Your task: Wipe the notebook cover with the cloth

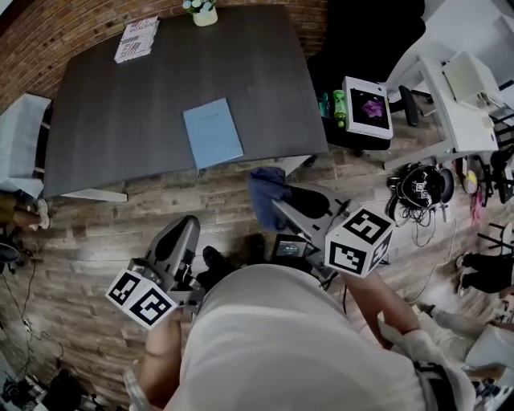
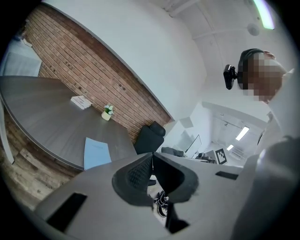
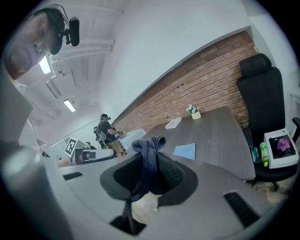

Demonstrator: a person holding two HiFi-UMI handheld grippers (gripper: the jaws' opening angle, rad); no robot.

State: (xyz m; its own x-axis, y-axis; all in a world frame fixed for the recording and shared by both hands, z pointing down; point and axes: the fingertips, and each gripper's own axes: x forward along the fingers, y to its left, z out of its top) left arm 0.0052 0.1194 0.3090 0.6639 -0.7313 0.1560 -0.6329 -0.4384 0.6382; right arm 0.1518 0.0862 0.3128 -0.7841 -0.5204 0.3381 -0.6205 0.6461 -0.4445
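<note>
A light blue notebook (image 1: 213, 132) lies flat near the front edge of the dark table (image 1: 120, 104); it also shows in the left gripper view (image 2: 96, 152) and the right gripper view (image 3: 184, 151). My right gripper (image 1: 277, 202) is shut on a dark blue cloth (image 1: 266, 191), which hangs over the floor just short of the table edge. The cloth (image 3: 149, 161) sticks up between the jaws. My left gripper (image 1: 186, 229) is shut and holds nothing, low over the floor, short of the table.
A small plant pot (image 1: 204, 14) and a white booklet (image 1: 136, 38) sit at the table's far edge. A black chair with a white box (image 1: 367, 107) stands to the right. White desks (image 1: 470, 96) and cables fill the far right. Another person (image 3: 105, 131) stands in the background.
</note>
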